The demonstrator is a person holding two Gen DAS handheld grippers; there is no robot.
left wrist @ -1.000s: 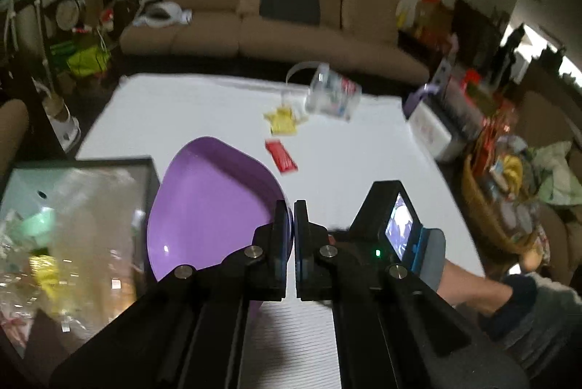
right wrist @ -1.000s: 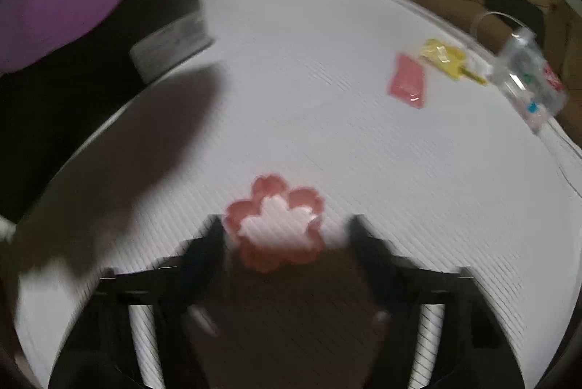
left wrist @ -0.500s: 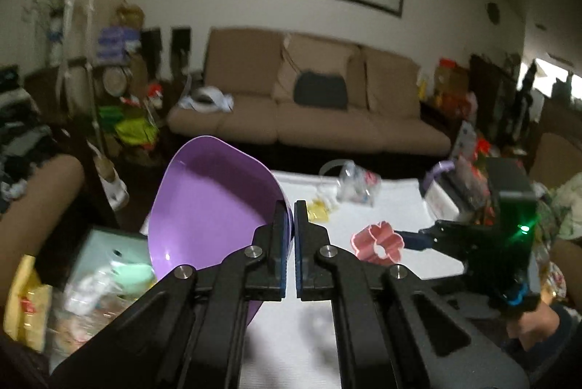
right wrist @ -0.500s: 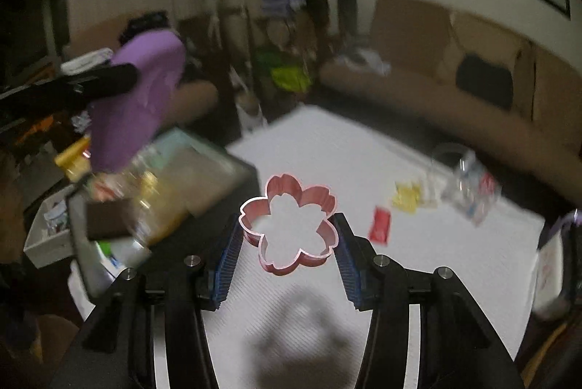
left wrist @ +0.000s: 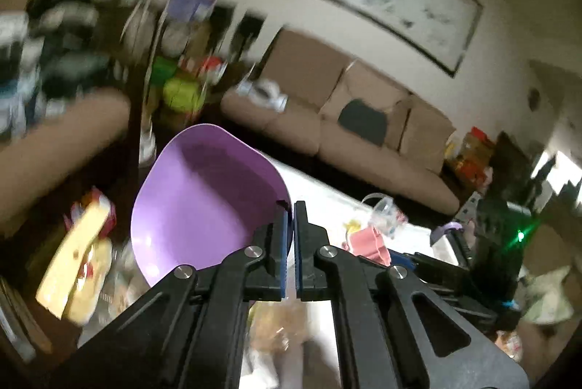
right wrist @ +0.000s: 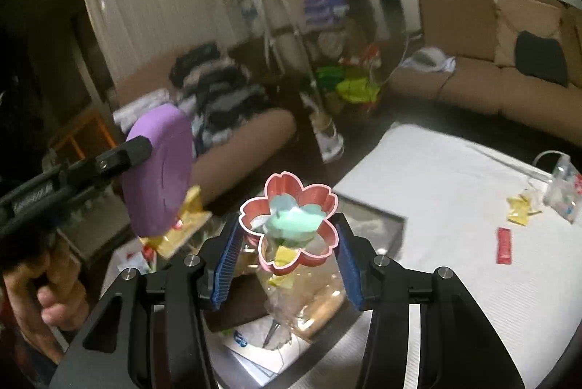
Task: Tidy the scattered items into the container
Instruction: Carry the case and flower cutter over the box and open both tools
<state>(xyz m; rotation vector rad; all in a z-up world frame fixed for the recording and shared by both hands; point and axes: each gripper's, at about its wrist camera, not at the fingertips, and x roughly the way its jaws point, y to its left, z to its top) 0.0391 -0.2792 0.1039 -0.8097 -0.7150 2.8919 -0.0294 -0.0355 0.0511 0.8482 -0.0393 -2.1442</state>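
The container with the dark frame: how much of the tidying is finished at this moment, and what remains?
Done: the container already holds wrapped items. In hand: the right gripper carries the pink flower cutter above it, and the left gripper grips the purple bowl. Left on the white table: a red packet, yellow wrappers, and a clear bag.

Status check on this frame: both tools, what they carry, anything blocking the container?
Left tool shut on purple dish. Right tool shut on pink flower cutter, above container. Nothing blocking the drop.

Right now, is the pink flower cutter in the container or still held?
Held: the right gripper is shut on the pink flower cutter, above the container.
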